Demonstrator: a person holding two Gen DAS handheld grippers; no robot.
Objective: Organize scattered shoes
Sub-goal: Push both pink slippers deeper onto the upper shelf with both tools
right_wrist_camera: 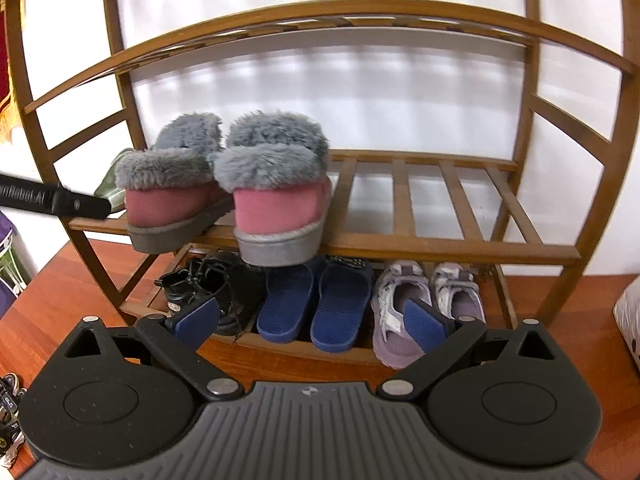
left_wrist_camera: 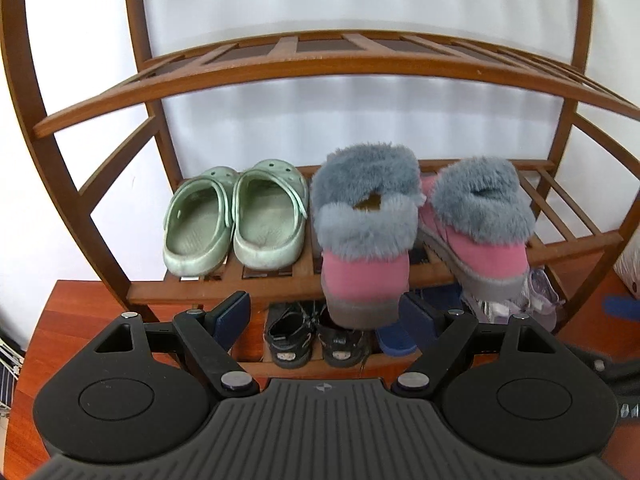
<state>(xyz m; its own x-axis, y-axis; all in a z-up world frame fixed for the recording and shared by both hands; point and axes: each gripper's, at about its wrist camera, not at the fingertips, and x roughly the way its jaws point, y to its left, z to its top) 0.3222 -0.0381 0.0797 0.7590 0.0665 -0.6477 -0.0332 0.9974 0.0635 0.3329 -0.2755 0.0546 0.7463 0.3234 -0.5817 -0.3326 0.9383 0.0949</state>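
Note:
Two pink boots with grey fur cuffs stand on the middle shelf of a wooden shoe rack (left_wrist_camera: 280,292), heels hanging over the front edge. In the left wrist view the left boot (left_wrist_camera: 364,268) is just ahead of my open left gripper (left_wrist_camera: 328,316), and the right boot (left_wrist_camera: 484,232) leans beside it. In the right wrist view both boots (right_wrist_camera: 276,204) (right_wrist_camera: 168,200) show at the left. My right gripper (right_wrist_camera: 316,320) is open and empty, in front of the bottom shelf. The left gripper's body (right_wrist_camera: 52,198) enters from the left there.
Green clogs (left_wrist_camera: 236,220) sit left of the boots. The bottom shelf holds black shoes (right_wrist_camera: 212,284), blue slides (right_wrist_camera: 316,304) and lilac sandals (right_wrist_camera: 424,304). The middle shelf slats (right_wrist_camera: 452,196) lie to the right of the boots. Red wooden floor (right_wrist_camera: 60,300) lies around.

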